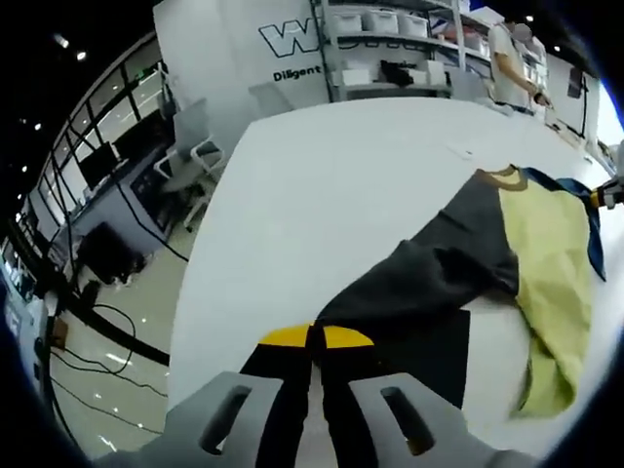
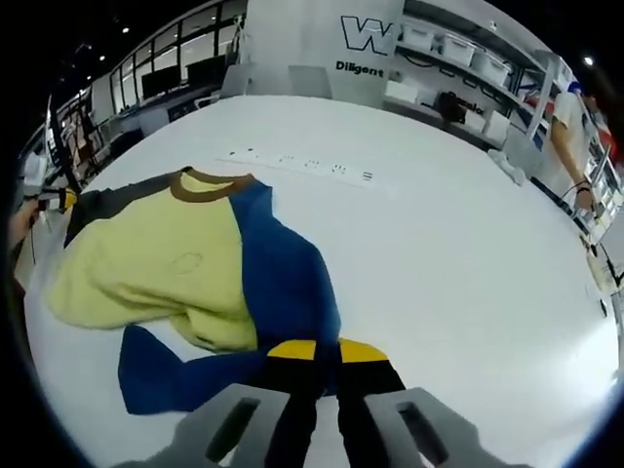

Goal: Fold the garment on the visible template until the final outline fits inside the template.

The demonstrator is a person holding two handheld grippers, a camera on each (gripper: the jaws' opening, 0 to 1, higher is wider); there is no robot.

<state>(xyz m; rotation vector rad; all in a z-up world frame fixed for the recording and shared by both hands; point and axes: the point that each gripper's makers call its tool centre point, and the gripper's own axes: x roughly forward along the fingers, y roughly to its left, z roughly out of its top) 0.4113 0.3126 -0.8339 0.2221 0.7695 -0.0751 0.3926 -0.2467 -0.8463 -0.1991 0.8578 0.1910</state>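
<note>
The garment lies on the white table (image 1: 322, 185): a pale yellow body (image 1: 551, 263) with a brown collar (image 1: 502, 176), a dark grey sleeve (image 1: 429, 278) and a blue sleeve (image 2: 283, 283). My left gripper (image 1: 315, 336) is shut on the end of the grey sleeve, which stretches from the jaws to the body. My right gripper (image 2: 329, 349) is shut on the end of the blue sleeve. The yellow body (image 2: 156, 263) is bunched and wrinkled between them. Each gripper appears at the other view's edge: the right gripper (image 1: 609, 192), and the left gripper (image 2: 54, 200) held by a hand.
A row of small printed marks (image 2: 292, 161) runs across the table beyond the collar. Shelving with white bins (image 1: 390, 39) stands behind the table, and a person (image 1: 512, 58) is beside it. Office chairs (image 1: 190, 151) and floor cables (image 1: 107, 331) sit off the table's left edge.
</note>
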